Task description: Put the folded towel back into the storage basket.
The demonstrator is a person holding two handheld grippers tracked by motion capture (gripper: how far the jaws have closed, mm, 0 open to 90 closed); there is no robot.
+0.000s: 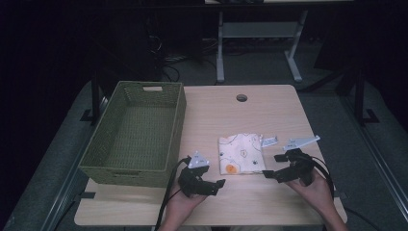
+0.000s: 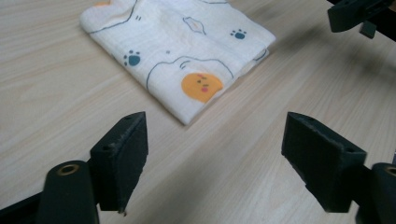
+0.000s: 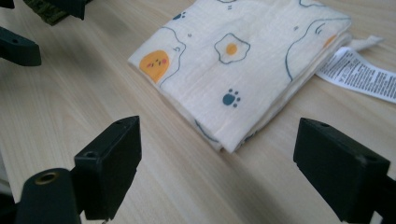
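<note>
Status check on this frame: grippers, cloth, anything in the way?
Left gripper open, empty. Right gripper open, empty. Folded cloth flat on the table between them, untouched. Nothing in the way; basket stands off to the left.

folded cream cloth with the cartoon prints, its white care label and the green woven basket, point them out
folded cream printed cloth (image 1: 240,153), high view, middle of its top face
white care label (image 3: 357,72), right gripper view, its printed middle
green woven basket (image 1: 179,111), high view, right side wall
</note>
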